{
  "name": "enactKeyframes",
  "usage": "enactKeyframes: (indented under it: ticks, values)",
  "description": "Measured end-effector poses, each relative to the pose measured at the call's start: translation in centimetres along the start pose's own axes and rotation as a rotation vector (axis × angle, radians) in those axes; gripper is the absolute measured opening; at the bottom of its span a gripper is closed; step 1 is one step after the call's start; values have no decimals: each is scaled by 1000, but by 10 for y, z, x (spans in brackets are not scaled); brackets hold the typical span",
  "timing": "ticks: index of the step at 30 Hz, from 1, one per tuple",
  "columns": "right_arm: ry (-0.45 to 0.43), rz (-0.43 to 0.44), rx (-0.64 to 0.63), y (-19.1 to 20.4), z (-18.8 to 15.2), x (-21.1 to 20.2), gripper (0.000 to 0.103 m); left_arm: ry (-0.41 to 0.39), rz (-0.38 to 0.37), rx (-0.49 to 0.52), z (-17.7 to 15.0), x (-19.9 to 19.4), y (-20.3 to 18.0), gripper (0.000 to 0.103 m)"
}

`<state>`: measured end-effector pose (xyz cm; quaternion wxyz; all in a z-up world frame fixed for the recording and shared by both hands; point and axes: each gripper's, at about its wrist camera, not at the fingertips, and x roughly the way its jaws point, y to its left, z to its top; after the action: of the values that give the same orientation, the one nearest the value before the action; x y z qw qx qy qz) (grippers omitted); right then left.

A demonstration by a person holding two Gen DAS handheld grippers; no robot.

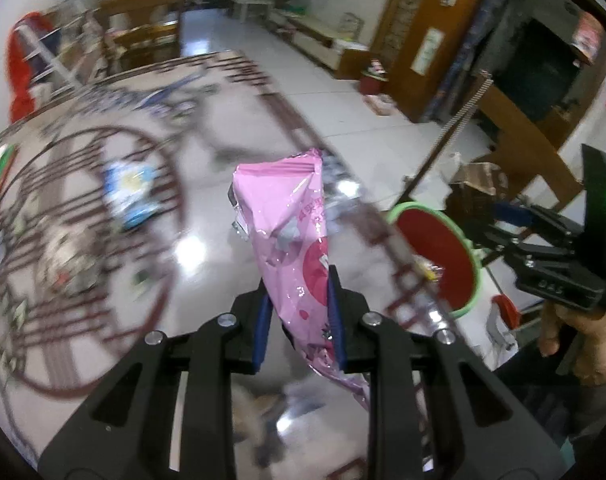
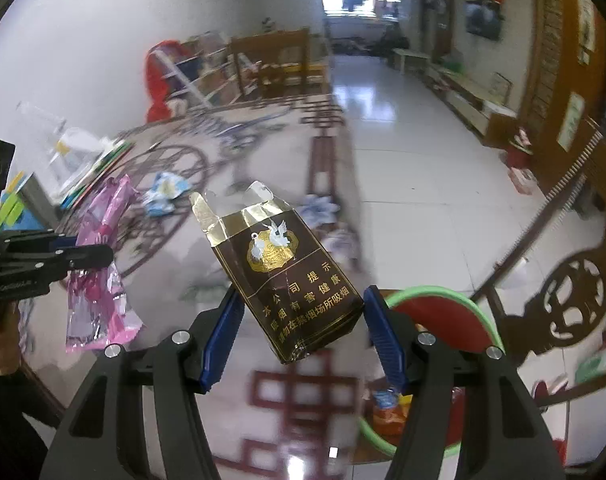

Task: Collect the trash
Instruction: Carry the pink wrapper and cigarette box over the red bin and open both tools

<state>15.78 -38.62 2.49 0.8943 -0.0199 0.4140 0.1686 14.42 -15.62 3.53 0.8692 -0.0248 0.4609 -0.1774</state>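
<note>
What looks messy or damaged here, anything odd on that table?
Yes. Crumpled wrappers lie loose on the patterned table, such as a blue-and-white wrapper. The brown cigarette pack in the right gripper is torn open on top with foil sticking up. The pink wrapper in the left gripper is creased.

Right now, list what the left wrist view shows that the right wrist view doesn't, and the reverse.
Left wrist only: the right gripper's body from the side, its fingertips out of frame, and the hand holding it.

Right wrist only: the cigarette pack between the right gripper's pads, and the trash inside the bin.

Both: the pink wrapper pinched in the left gripper, the blue wrapper on the table, and the bin.
</note>
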Motion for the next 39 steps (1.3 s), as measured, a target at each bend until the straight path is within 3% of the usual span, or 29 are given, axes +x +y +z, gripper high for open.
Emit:
enactKeyframes:
  ticks: [9,18,22,28,30,31,32,34,35,39]
  values:
    - [-27,-97,158,-85,-19,-17,59,-15,-162,94,44,37,-70,24]
    - [-24,-188,342,-146,-44,-25,60,57,-296,218,62,87,-143,26]
    - [-19,-201,422,-167,-52,-27,60,98,-301,241,60,108,-157,26]
    - [22,-200,412,-166,-50,-17,60,144,-319,234,55,131,-168,26]
    - [28,-191,413,-165,-49,-13,60,160,-321,230,53,137,-173,34]
    - [31,-193,415,-166,-48,-12,60,167,-314,225,55,141,-176,56]
    - [30,-196,418,-166,-48,-12,61,161,-312,221,54,141,-175,64]
    - [23,-197,431,-169,-48,-13,62,154,-312,217,54,139,-175,66]
    - [20,-196,435,-170,-48,-13,62,153,-311,211,55,137,-174,71]
    - [27,-203,427,-168,-48,-11,77,132,-307,177,58,129,-159,81]
